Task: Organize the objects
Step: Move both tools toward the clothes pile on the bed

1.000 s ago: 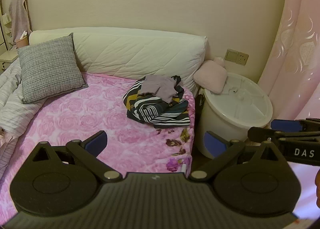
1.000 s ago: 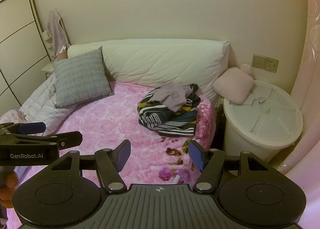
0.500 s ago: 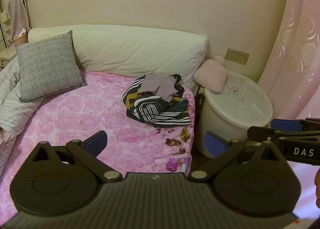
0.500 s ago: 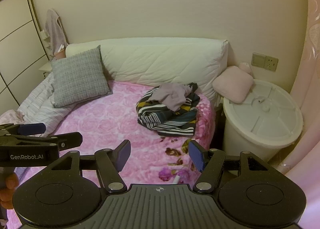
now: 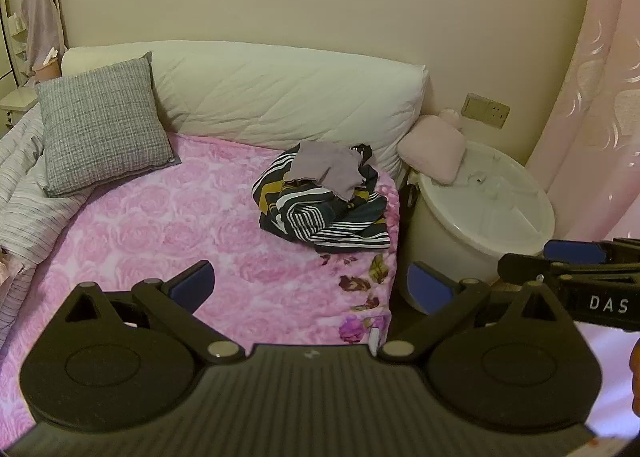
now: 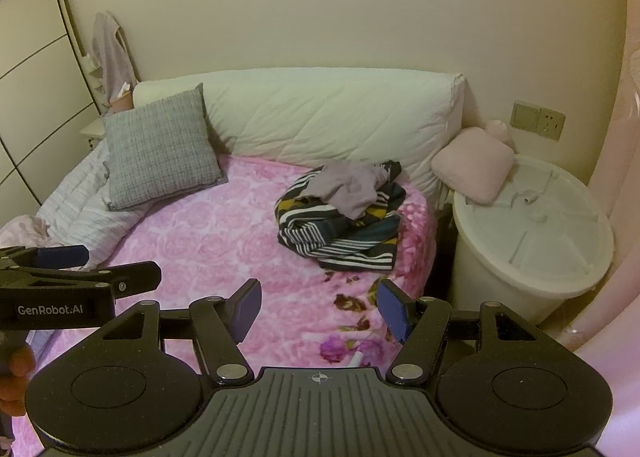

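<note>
A heap of striped dark clothes (image 5: 324, 213) with a grey-mauve garment (image 5: 326, 171) on top lies at the right side of a bed with a pink rose blanket (image 5: 160, 233); the heap also shows in the right wrist view (image 6: 340, 229). My left gripper (image 5: 310, 283) is open and empty, held well short of the heap. My right gripper (image 6: 320, 307) is open and empty, also short of the heap. Each gripper shows at the edge of the other's view.
A grey checked cushion (image 5: 100, 133) leans on a long white bolster (image 5: 280, 97). A white lidded tub (image 5: 480, 217) stands right of the bed with a small pink pillow (image 5: 434, 147) on it. A striped duvet (image 5: 20, 185) lies at the left. A pink curtain (image 5: 600, 97) hangs at the right.
Both views have drifted slightly to the right and a little closer to the bed. Both grippers stay open and nothing on the bed has moved.
</note>
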The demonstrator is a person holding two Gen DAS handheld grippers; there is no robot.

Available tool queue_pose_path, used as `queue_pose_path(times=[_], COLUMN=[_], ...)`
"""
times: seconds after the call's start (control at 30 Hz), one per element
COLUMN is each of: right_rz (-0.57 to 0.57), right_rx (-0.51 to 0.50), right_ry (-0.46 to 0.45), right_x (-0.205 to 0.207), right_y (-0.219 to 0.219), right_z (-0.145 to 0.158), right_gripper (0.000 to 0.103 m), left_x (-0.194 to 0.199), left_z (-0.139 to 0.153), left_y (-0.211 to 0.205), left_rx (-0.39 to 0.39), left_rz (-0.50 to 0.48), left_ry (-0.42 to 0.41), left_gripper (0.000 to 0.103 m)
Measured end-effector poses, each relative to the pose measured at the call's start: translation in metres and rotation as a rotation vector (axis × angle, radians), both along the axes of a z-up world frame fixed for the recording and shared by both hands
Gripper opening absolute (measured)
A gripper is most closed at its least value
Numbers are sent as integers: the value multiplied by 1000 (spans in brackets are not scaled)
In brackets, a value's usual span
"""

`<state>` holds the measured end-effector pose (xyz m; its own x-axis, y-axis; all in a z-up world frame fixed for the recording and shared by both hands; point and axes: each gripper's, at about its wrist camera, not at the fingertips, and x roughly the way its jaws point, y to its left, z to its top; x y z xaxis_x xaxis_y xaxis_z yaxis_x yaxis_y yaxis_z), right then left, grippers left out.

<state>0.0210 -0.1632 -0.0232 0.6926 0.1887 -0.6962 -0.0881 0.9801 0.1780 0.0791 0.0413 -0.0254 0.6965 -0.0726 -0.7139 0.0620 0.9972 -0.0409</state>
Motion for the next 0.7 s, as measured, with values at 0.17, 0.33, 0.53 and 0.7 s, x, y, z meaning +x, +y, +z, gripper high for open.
queue_pose_path(times=[0.17,0.33,0.53,0.7], right_rz=[0,2,8,13], right_rx=[2,3,-2,3], right_ry=[14,28,36,45], right_x=[11,23,44,72], right_y=[-4,-8,-11,-15], right_z=[-1,-5,-9,-19], right_gripper=[61,61,61,61], left_x=[10,23,46,77], left_z=[-3,-5,-10,-21], left_y=[1,0,-1,5], left_rx=[1,2,2,-3], left_rz=[3,7,21,38], left_ry=[11,18,29,62], left_gripper=[101,101,101,101])
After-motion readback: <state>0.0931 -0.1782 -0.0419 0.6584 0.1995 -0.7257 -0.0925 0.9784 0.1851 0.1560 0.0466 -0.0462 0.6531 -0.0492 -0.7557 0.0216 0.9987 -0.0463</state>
